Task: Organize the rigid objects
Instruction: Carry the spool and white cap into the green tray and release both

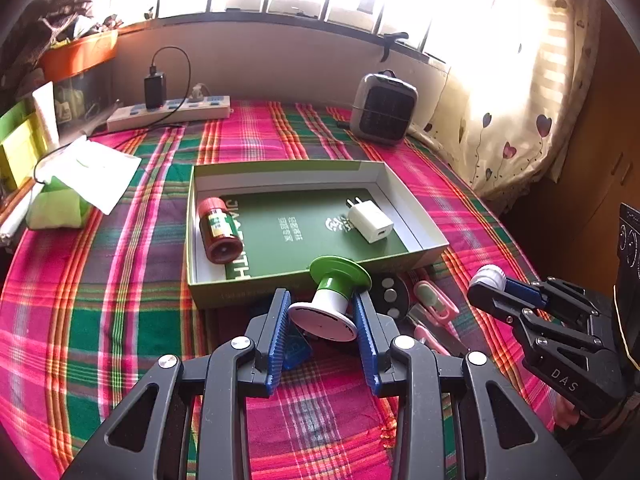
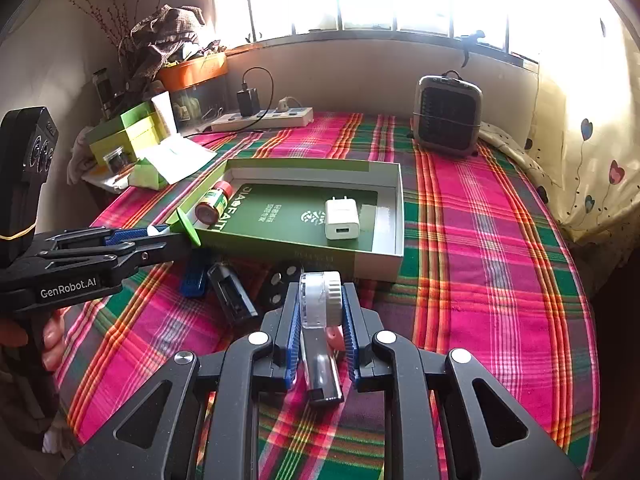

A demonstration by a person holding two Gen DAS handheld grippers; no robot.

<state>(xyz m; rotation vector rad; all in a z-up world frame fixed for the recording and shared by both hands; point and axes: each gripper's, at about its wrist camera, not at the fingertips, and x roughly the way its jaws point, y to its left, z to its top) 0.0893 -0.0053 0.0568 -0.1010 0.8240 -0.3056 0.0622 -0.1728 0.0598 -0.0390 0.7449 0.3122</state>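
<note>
Green-topped spool point(image 1: 334, 300) in left gripper point(image 1: 326, 320); right gripper point(image 2: 320, 312) holds, perhaps, a trimmer point(image 2: 320, 320)

The plaid tablecloth point(image 1: 120, 280) is woven cloth, matt and slightly ribbed. The shallow cardboard box point(image 1: 424, 240) has a smooth white paper lining and a green satin-finish printed sheet on its floor. Inside it, the red pill bottle point(image 1: 218, 230) is glossy plastic with a paper label, and the white USB charger point(image 1: 370, 222) is smooth, shiny plastic. The left gripper point(image 1: 324, 312) has matt black plastic links, bright metal pivot caps and ridged blue pads, clamped on a green-and-white spool point(image 1: 334, 296) of smooth plastic. The right gripper point(image 2: 320, 312) grips a lint roller point(image 2: 320, 300) with a clear glossy cover. The curtain point(image 1: 520, 120) is thin printed fabric.
</note>
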